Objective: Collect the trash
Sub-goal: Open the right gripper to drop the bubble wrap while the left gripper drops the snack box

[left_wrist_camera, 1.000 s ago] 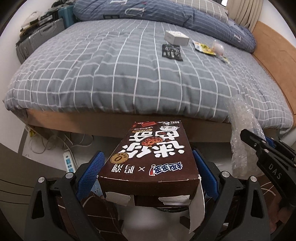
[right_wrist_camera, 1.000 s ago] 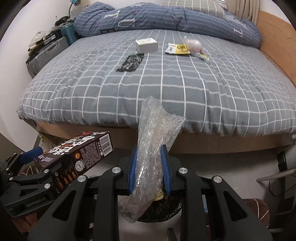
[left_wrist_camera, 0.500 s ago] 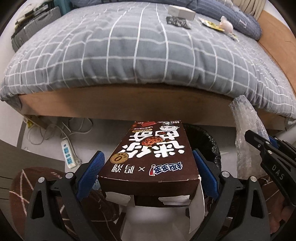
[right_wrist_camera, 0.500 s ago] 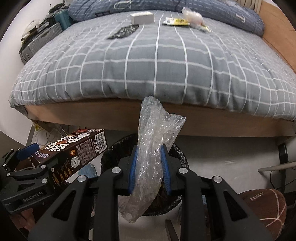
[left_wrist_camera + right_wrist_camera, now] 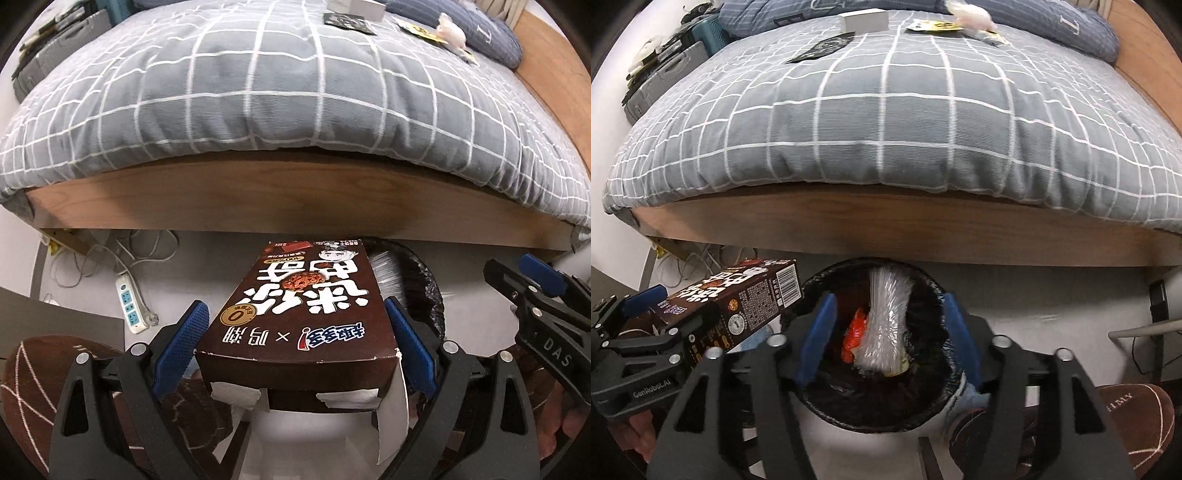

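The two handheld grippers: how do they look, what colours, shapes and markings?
Both the left gripper and the right gripper are matte black plastic frames with silver bolt heads and blue ribbed finger pads. The left one carries white "GenRobot.AI" lettering on its side; the right one shows "DAS".

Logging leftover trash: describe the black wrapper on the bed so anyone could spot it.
On the grey checked bed, look to the far end near the pillows. The black wrapper lies flat in front of the white box; it is the only dark item there.
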Tool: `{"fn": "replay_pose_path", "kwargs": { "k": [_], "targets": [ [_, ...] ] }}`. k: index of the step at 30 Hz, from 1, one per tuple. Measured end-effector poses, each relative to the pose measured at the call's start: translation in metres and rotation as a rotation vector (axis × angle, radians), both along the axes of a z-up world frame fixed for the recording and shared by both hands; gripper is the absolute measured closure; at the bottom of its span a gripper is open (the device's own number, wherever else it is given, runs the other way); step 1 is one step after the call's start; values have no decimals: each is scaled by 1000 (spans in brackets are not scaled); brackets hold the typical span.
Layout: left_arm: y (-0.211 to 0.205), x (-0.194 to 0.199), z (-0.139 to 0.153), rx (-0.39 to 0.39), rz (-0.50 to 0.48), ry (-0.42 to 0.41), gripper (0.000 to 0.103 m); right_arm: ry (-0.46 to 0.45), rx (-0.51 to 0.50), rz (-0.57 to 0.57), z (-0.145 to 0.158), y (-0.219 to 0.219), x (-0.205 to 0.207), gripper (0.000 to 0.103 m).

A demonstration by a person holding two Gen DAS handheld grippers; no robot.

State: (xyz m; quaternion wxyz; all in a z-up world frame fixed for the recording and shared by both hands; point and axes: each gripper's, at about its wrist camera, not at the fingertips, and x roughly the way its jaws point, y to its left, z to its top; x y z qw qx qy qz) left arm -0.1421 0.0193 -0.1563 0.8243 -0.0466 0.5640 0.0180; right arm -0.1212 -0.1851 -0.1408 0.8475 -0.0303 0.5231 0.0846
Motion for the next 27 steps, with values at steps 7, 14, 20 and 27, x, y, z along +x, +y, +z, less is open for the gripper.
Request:
{"fn": "replay_pose_path", "kwargs": {
  "k": [7, 14, 20, 27],
  "targets": [
    [-34, 9, -3, -11, -63, 1, 11, -19, -32, -29, -1, -33, -6, 18],
    [-68, 14, -8, -17, -125, 12, 11, -22, -49, -79, -4, -63, -7, 11],
    [-87, 17, -13, -11, -161, 6, 10, -10, -54, -125, -8, -82, -5, 10],
    [-89, 16, -23, 3, -167, 21, 6, -1, -51, -134, -11, -83, 1, 10]
  ]
}}
